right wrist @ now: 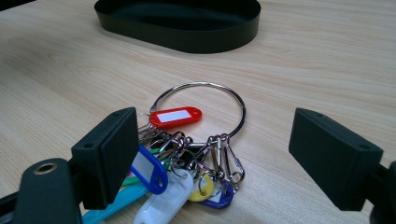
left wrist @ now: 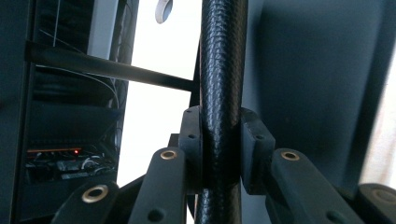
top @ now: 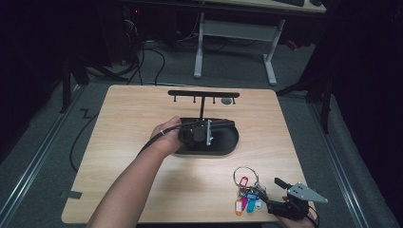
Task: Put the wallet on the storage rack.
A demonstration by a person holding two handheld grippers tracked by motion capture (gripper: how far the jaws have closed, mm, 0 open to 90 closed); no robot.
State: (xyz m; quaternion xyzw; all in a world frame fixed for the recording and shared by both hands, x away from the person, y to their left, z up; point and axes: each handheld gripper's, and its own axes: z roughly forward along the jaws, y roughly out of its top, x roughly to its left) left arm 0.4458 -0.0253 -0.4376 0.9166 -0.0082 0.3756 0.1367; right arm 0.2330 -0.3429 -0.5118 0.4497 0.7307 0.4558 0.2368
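the left gripper sits over the black oval base of a key stand, its jaws closed tight on the stand's upright post; the left gripper view looks along that textured post pinched between the two pads, with the crossbar branching off behind it. so the stand is being steadied. in the high view the crossbar with its small hooks stands at the far side of the table.

down at the near right corner the right gripper rests low beside the key bunch, jaws spread wide and holding nothing. in the right gripper view the steel ring lies flat on the wood, coloured tags fanned toward the camera and partly behind the left-hand pad.

to my eye the job is hanging the keys on the stand, and this is the reach before the pick-up. the next move asks for the right jaws to slide forward and close on the ring or the cluster of clips, low enough to catch thin metal lying flat.
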